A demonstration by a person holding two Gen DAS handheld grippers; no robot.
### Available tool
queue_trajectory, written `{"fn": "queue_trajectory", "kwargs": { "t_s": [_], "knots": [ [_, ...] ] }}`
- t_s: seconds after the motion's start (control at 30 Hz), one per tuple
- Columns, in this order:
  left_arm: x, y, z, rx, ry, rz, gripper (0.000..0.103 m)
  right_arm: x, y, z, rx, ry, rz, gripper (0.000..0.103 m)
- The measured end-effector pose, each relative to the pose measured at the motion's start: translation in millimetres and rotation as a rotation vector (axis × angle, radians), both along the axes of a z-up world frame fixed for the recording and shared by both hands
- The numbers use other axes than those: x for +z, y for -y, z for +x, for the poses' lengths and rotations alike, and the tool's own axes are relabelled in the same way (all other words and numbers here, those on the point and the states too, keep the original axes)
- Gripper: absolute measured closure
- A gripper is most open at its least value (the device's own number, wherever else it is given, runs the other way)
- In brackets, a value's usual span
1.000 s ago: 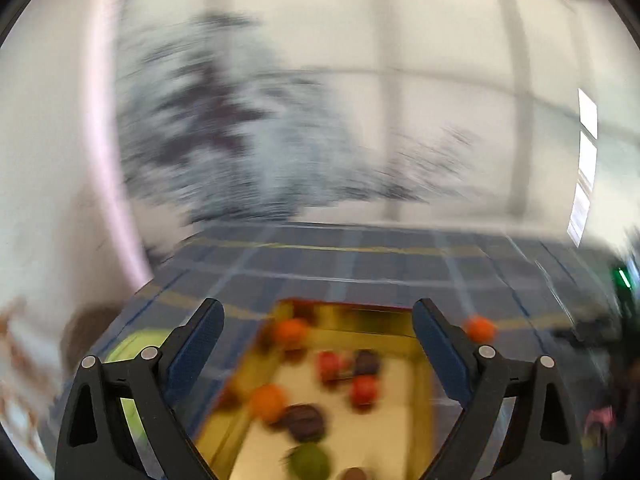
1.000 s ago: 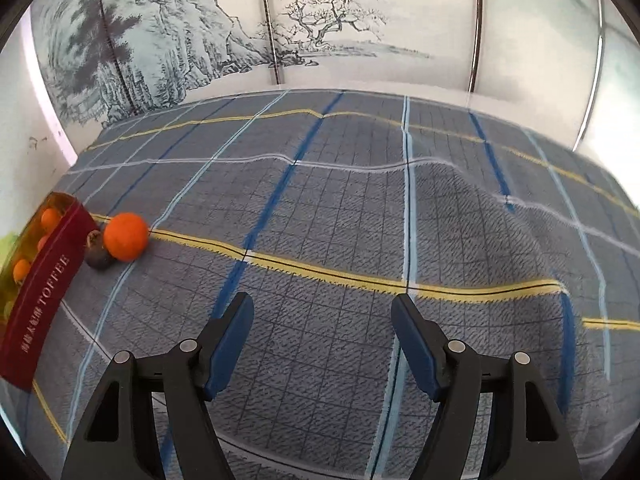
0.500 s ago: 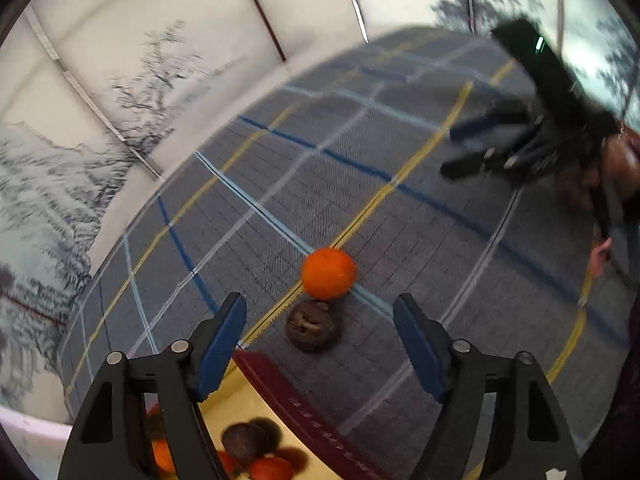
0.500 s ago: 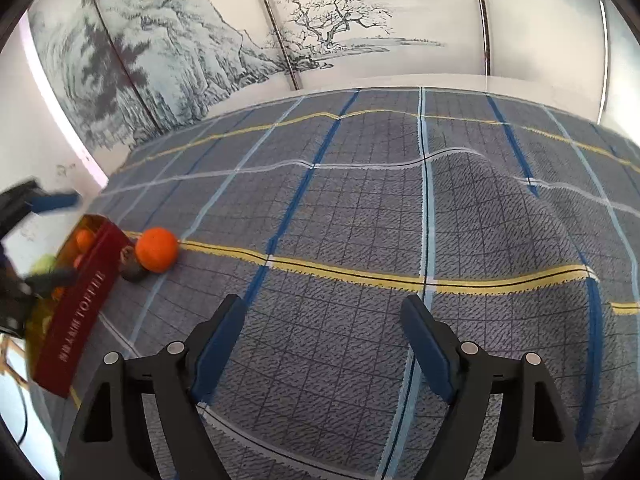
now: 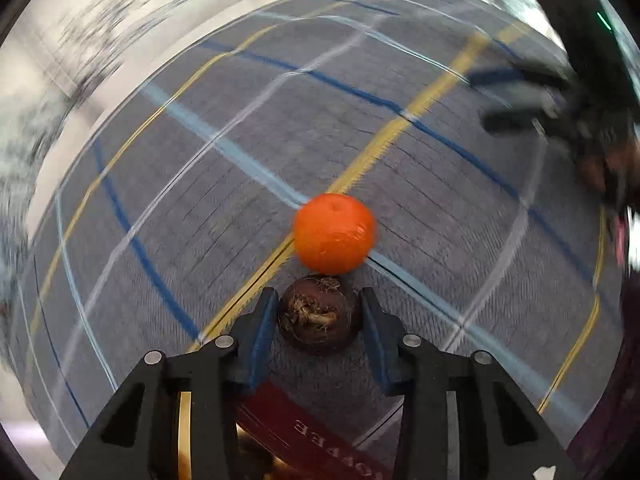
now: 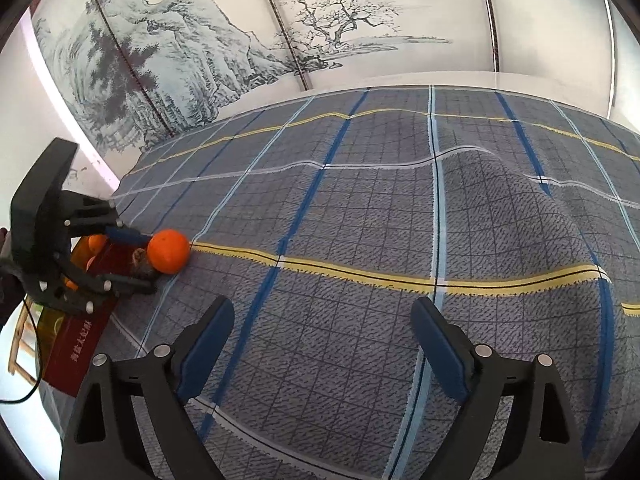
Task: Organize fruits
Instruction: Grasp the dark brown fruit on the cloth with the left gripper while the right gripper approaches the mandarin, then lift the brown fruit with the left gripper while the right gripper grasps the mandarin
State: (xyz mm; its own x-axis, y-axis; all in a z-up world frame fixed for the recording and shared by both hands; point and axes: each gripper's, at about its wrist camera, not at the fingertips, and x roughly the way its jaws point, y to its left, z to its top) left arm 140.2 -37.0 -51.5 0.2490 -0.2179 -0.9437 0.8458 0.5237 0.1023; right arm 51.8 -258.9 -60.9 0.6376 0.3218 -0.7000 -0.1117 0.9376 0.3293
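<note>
A dark brown round fruit [image 5: 320, 320] with a dry stem lies on the checked cloth, touching an orange [image 5: 334, 233] just beyond it. My left gripper [image 5: 318, 294] points steeply down over the brown fruit. Its jaws are closing with the fruit between them, and the blue pads [image 5: 266, 320] touch both its sides. From the right wrist view, the left gripper [image 6: 138, 260] sits at the far left beside the orange [image 6: 168, 251]. My right gripper [image 6: 322, 312] hovers over bare cloth, jaws opening, nothing between them.
A red tin [image 6: 80, 344] with a gold inside holds several small fruits [image 6: 96, 242] right behind the left gripper, at the cloth's left edge. The blue-grey checked cloth [image 6: 400, 220] rises in a fold at the right. A painted wall panel [image 6: 240, 48] stands behind.
The left gripper swung from above the tin out over the cloth, dropped onto the brown fruit and narrowed its jaws around it. The right gripper stayed put and widened its jaws.
</note>
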Motion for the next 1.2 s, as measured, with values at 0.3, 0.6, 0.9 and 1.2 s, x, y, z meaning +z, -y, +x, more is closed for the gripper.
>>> {"fn": "queue_trajectory", "kwargs": {
  "t_s": [0.3,0.6,0.9,1.2],
  "knots": [
    [43.1,-18.9,-59.5,0.409,0.186,-0.175,0.066,-0.4,-3.0,1.2,0.006,-0.002,-0.014,0.01],
    [68.0,-54.8,-121.2,0.737,0.196,-0.376,0.066,3.8,-23.7,0.6,0.088,0.016,-0.084,0.025],
    [77.7,-87.0,-159.3,0.844,0.269,-0.374,0.066,27.7,-101.4,24.1,0.359,0.115,-0.143,0.027],
    [77.4,-107.5,-169.2,0.912,0.302,-0.359,0.066,16.0,-148.8,51.0,0.416,0.102,-0.205,0.031]
  ]
}}
